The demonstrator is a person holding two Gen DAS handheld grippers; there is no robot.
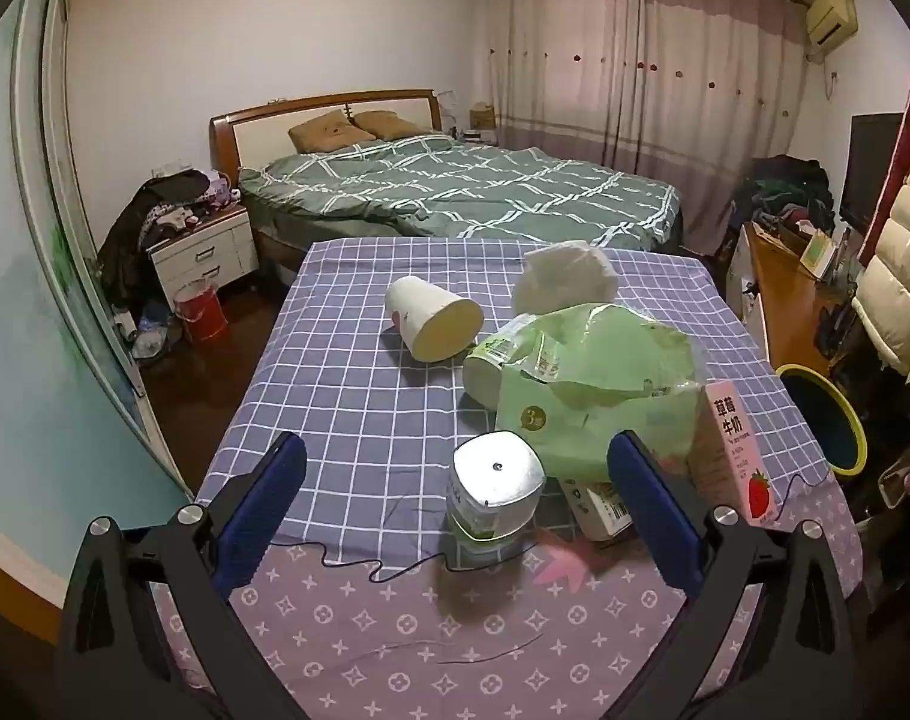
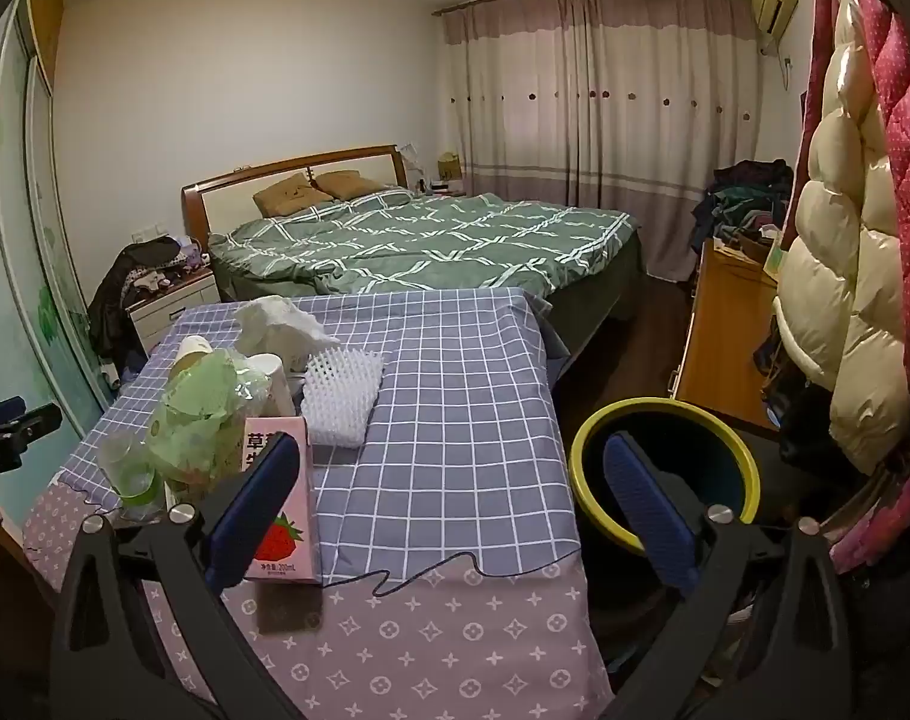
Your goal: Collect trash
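Trash lies on a table under a checked cloth (image 1: 347,396). My left gripper (image 1: 457,444) is open, and a foil-lidded plastic cup (image 1: 496,474) stands between its blue fingers, untouched. Beyond it are a tipped paper cup (image 1: 434,318), a green plastic wrapper (image 1: 598,390), crumpled white paper (image 1: 565,279) and a pink strawberry milk carton (image 1: 739,450). My right gripper (image 2: 455,444) is open over the table's right edge and holds nothing. The milk carton (image 2: 287,534) stands just behind its left finger. A white foam net (image 2: 344,399) lies further back. A yellow-rimmed bin (image 2: 586,480) stands beside the table.
A bed with a green quilt (image 2: 425,246) stands behind the table. A nightstand (image 1: 206,252) and a red bucket (image 1: 203,312) are at the left. A wooden cabinet (image 2: 718,330) and hanging padded coats (image 2: 844,276) crowd the right side. A dark thread (image 2: 419,570) lies on the cloth.
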